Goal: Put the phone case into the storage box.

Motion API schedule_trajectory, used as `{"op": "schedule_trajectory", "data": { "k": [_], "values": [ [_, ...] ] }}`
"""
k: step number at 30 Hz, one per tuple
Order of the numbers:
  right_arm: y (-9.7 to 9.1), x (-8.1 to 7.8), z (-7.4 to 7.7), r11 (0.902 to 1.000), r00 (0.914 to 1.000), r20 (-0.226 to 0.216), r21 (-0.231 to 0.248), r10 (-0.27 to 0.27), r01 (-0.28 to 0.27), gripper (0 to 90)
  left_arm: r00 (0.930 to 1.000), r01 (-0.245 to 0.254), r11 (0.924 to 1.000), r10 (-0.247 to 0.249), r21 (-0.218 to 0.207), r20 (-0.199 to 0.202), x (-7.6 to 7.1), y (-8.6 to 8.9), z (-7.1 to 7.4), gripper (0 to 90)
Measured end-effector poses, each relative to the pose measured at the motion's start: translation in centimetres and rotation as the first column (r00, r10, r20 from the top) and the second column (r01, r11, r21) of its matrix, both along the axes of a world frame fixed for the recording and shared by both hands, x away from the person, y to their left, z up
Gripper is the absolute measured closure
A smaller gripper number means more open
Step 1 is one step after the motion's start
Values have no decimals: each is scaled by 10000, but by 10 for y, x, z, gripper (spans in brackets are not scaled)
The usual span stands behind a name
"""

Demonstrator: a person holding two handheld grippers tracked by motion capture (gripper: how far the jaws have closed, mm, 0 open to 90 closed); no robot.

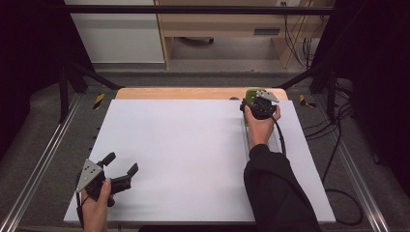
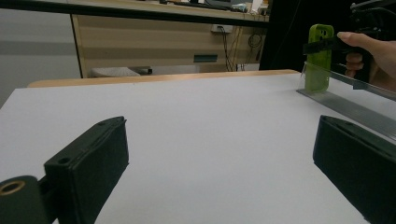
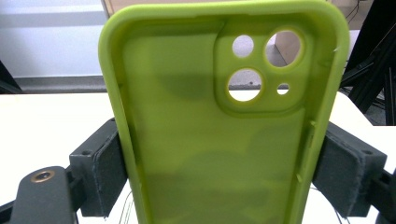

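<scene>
Phone case (image 3: 219,135), bright lime green, is what the right gripper (image 1: 257,100) has hold of. In the right gripper view the two black jaws press against the case's long edges, one pad on each side, and the case stands upright between them with its hollow inside facing the camera. You can see the camera cutout block up top with three round holes and one tiny one. So that's a grip on the case, no question.

From the high view, the right gripper sits at the far right part of the white counter (image 1: 193,159), close to the wooden strip along the back edge, with the person's dark sleeve (image 1: 275,193) running up to it. The left gripper view catches the same case from across the counter, standing on end at the far end of a clear, ruler-like strip (image 2: 355,100) that lies flat on the counter.

Left gripper (image 1: 120,163) is way over at the near left corner, well apart from the case. Its jaws are spread wide with nothing between them, just bare white counter.
</scene>
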State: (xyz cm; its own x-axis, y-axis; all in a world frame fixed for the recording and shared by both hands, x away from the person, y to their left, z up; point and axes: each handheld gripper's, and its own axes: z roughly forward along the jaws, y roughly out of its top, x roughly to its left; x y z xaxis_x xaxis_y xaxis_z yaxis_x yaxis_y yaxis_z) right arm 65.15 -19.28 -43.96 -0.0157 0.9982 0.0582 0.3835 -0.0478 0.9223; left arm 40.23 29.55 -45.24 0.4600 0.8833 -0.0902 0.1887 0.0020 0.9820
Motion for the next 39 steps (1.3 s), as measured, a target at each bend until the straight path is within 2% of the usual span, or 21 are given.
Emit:
{"op": "schedule_trajectory", "data": {
  "k": [39],
  "values": [
    [1,2,-2,9998,9999,-163,-209,-44,40,144,10000,-6,10000,6,-11,5,0,0,0,30]
  ]
}}
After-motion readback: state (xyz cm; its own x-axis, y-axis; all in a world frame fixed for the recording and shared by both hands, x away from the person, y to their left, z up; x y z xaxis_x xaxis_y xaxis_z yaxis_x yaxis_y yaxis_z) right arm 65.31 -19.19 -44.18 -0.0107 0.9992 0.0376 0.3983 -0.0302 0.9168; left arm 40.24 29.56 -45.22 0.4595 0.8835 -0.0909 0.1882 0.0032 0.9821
